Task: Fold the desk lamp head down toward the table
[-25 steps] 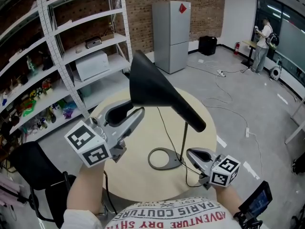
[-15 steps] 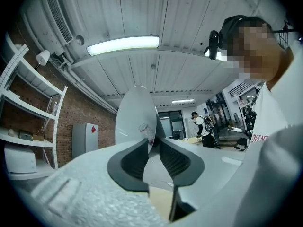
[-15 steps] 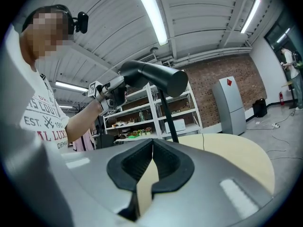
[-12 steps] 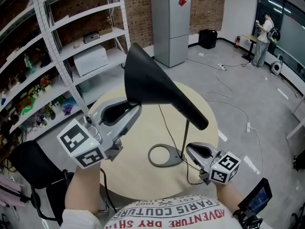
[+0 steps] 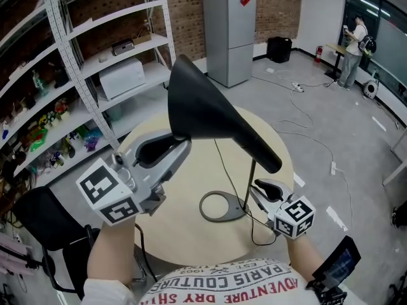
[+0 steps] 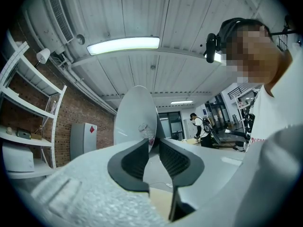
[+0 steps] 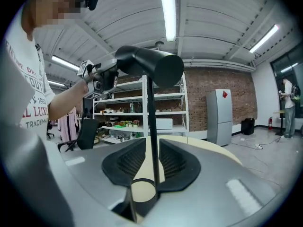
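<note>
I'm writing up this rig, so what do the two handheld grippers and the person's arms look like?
Both the left gripper and right gripper are grey shells with black ribbed pads, each carrying a white cube with black square markers. Arms are bare below a white T-shirt with red lettering. The left jaws have just been closing, the lamp head's rim between them.

The lamp (image 5: 203, 107) is looked down on steeply in the head view. Its shade (image 6: 135, 112) is seen closely, seemingly from below, in the left gripper view. Its pole (image 7: 151, 122) is faced closely in the right gripper view. The lamp is shared by all.
</note>
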The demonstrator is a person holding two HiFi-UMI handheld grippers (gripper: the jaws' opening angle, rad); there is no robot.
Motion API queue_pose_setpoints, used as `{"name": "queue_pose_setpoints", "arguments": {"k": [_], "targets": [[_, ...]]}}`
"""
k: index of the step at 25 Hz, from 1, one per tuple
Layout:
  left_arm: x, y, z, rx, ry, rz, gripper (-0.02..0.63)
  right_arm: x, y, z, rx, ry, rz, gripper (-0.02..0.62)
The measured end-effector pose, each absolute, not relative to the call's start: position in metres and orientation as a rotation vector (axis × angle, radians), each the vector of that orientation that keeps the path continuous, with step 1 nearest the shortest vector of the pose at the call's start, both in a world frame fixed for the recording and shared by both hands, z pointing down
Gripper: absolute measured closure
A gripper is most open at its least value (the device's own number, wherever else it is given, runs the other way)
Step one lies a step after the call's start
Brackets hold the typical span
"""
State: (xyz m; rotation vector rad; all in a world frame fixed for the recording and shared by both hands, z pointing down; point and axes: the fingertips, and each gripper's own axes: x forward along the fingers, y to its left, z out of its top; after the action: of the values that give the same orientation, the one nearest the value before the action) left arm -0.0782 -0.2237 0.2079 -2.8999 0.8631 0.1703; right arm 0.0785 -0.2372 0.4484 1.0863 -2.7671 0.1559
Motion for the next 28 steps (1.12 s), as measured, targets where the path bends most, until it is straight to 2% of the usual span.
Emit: {"name": "queue_pose_setpoints", "arguments": {"k": [9, 14, 28], "targets": [[-0.079, -0.223, 0.212, -2.908, 0.860, 0.132, 0.537, 0.073, -0.249, 0.450, 1.072, -2.763, 0.145, 0.503], [-0.080, -0.226, 0.218, -2.920, 0.875, 0.127, 0.540, 0.072, -0.250, 0.451, 1.062, -2.762, 0.136, 0.541], [-0.087, -0.229, 0.233, -2.946, 0.926, 0.132, 0.545, 0.072, -0.252, 0.450, 1.048, -2.763, 0.108, 0.548]]}}
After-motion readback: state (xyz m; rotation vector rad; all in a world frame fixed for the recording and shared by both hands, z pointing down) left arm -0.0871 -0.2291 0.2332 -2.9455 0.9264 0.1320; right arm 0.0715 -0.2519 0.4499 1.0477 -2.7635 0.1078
